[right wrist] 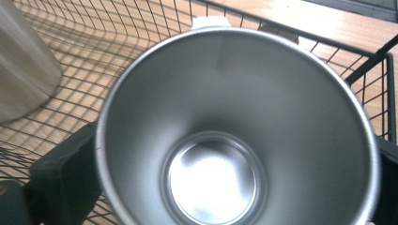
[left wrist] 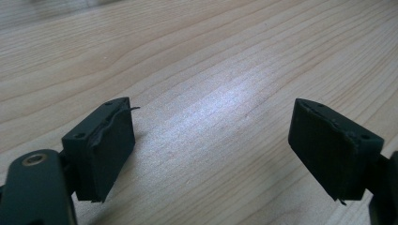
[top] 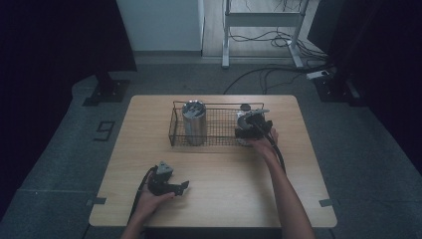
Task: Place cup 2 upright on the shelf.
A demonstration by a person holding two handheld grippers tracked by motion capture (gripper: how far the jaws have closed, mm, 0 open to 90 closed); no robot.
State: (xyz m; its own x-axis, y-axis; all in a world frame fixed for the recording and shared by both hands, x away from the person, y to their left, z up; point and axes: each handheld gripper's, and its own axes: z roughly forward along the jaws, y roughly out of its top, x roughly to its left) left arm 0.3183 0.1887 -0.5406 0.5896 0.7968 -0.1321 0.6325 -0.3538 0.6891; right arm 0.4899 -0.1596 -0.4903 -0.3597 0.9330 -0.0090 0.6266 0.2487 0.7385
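Right hand-held gripper [top: 247, 125] is clamped on a steel cup [right wrist: 237, 136], one jaw on each side of its wall. The cup is open end up and empty, sitting at the right end of the wire basket [top: 175, 130]. Can't tell from the right gripper view whether the cup's base is on the mesh or just above it.

Left hand-held gripper [top: 175, 187] is released, jaws spread wide with nothing between them, parked low over the bench [top: 224, 194] near the person's front-left edge, well apart from the basket.

Progress, my read: a taller steel tumbler [top: 193, 122] already stands upright in the basket's left half. The cup looks like the second item going in. Placement is nearly done or just done; what's left is letting go and backing the right arm out. A small dark round thing sits just behind the basket; too small to identify.

Surface: light wood-grain bench, bare apart from the basket. Room: dim, grey floor, cables trailing at the back, white metal frame legs behind, dark stands either side.
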